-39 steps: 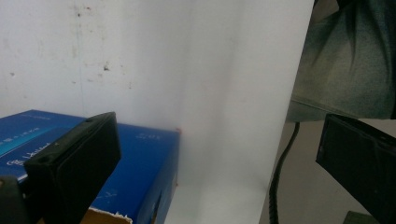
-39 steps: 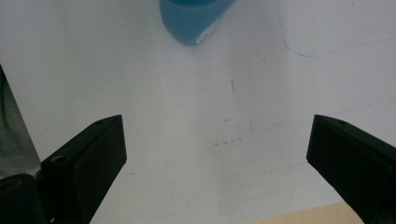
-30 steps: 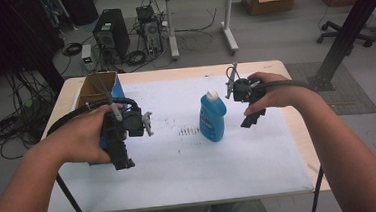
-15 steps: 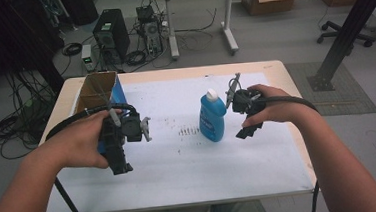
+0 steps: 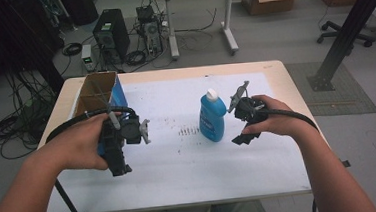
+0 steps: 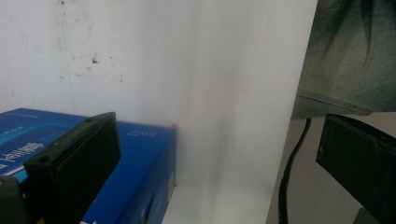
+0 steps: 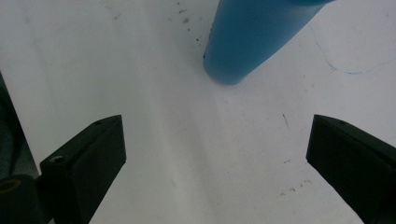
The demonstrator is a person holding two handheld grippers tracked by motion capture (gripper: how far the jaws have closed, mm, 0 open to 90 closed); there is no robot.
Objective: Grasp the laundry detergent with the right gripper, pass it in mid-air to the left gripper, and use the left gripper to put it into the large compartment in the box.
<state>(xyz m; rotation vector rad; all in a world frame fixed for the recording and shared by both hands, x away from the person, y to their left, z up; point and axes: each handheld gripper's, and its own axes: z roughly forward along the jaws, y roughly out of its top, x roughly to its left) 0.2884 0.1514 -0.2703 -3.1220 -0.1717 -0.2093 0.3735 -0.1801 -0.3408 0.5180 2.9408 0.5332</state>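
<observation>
A blue bottle (image 5: 212,119) with a white cap stands upright on the white sheet near the table's middle. My right gripper (image 5: 242,138) hovers just to its right, jaws pointing down and toward the near edge. In the right gripper view the right gripper (image 7: 217,163) is open wide over bare sheet, with the bottle's base (image 7: 252,37) ahead and nothing between the jaws. My left gripper (image 5: 118,167) is held at the left, beside an open blue box (image 5: 100,92). In its own view the left gripper (image 6: 217,163) is open, and the blue box (image 6: 144,158) lies behind its left jaw.
The white sheet (image 5: 180,161) covers most of the wooden table (image 5: 278,69). Small dark marks (image 5: 188,132) dot the sheet left of the bottle. The near table edge and the person's clothing (image 6: 350,56) appear in the left gripper view. Computers, cables and a desk stand on the floor behind.
My right gripper has come down and toward the near edge, from level with the bottle's cap to beside its lower half. The left gripper has sunk slightly. The bottle has stayed put.
</observation>
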